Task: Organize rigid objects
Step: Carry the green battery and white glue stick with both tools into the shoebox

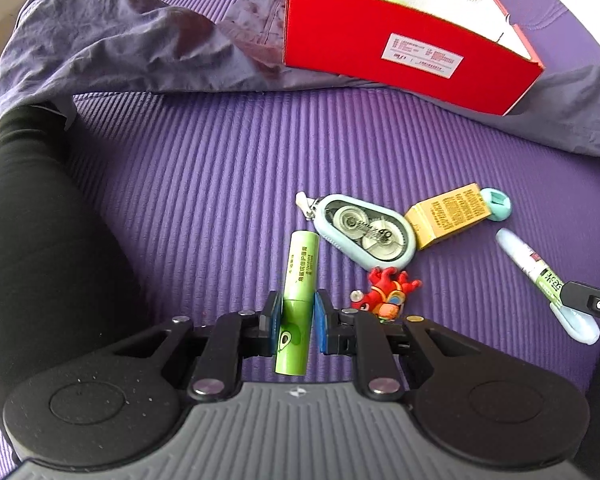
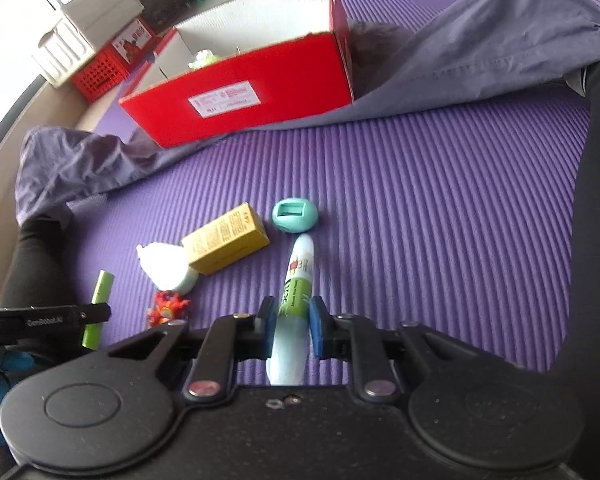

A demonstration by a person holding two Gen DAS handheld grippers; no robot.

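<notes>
The lower end of the green tube between the left gripper's jaws passes behind that gripper's grey body. In the right wrist view the same happens to the pale-blue end of the white pen between the right gripper's jaws. Ahead of both, the red box shows only scraps of its contents over its rim. Its label print is too small to read.

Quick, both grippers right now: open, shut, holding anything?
Left gripper: shut on the green tube.
Right gripper: shut on the white-and-green pen.
</notes>
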